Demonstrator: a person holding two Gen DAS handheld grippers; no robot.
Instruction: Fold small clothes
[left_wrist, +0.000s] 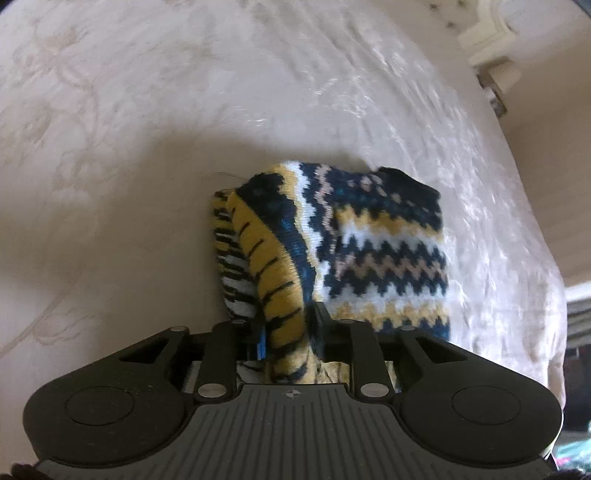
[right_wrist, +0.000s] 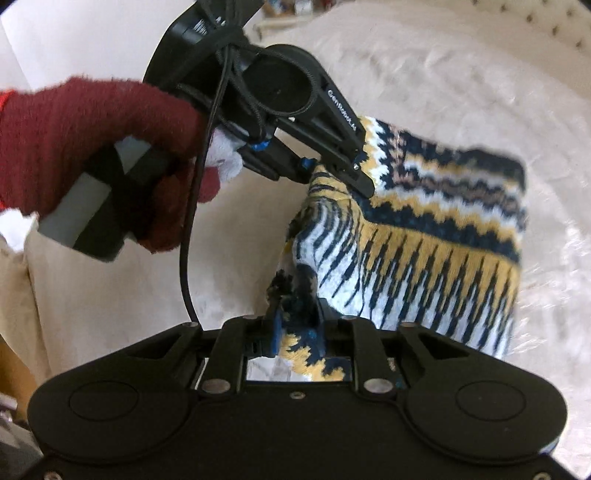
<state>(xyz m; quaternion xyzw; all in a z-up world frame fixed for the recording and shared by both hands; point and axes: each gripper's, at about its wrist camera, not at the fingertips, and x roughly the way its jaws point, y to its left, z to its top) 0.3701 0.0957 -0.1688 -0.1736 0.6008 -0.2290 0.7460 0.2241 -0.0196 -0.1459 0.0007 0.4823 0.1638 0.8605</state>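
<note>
A small knitted garment (left_wrist: 373, 240) in navy, yellow and white zigzag bands lies partly folded on the pale bed cover; it also shows in the right wrist view (right_wrist: 436, 236). My left gripper (left_wrist: 290, 325) is shut on a yellow-striped edge of it. My right gripper (right_wrist: 295, 317) is shut on another edge, near a dark fringe. In the right wrist view the left gripper (right_wrist: 332, 170) is held by a hand in a red glove (right_wrist: 92, 140) and pinches the garment's near left corner.
The cream patterned bed cover (left_wrist: 184, 110) spreads all around the garment. The bed's right edge (left_wrist: 546, 258) drops off to a pale wall and a white moulded frame (left_wrist: 487, 33). A black cable (right_wrist: 188, 236) hangs from the left gripper.
</note>
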